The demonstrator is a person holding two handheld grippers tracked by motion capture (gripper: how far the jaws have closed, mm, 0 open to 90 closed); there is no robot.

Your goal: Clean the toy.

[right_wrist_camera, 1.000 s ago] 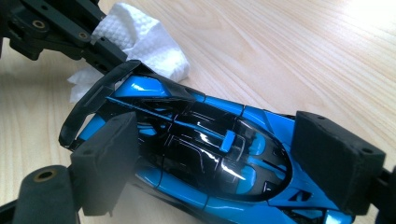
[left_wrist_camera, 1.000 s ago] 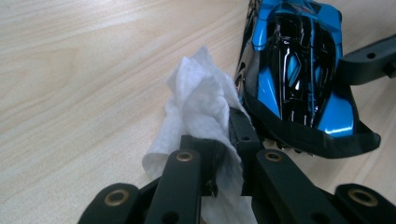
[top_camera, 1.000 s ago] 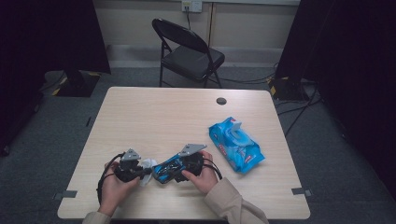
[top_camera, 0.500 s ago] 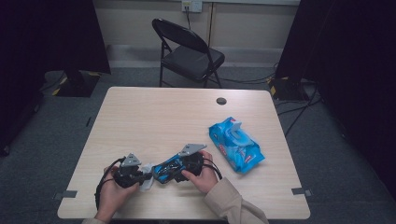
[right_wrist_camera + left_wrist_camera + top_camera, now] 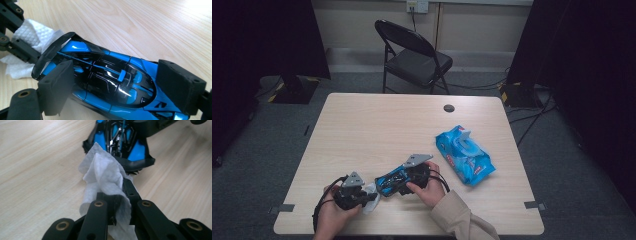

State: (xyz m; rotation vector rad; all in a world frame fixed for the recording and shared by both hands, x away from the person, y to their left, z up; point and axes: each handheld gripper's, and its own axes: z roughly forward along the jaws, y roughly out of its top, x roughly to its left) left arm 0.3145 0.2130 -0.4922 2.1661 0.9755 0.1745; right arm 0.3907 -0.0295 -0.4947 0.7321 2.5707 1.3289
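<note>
Table (image 5: 377, 130): both hands at its 6 o'clock edge. Right gripper (image 5: 404, 179) lay level, pointing 9 o'clock, pads clamped across blue toy car (image 5: 107, 82). Left gripper (image 5: 362, 196) pointed 3 o'clock, pinched tight on white wipe (image 5: 105, 173), wipe touching car's rear end.

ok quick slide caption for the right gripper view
Right gripper clamps a blue toy car while a white wipe touches its rear wing.

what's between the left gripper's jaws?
A white wipe, pinched by the shut left gripper and bunched against the rear of the blue toy car. The jaws cover the pinched part.
</note>
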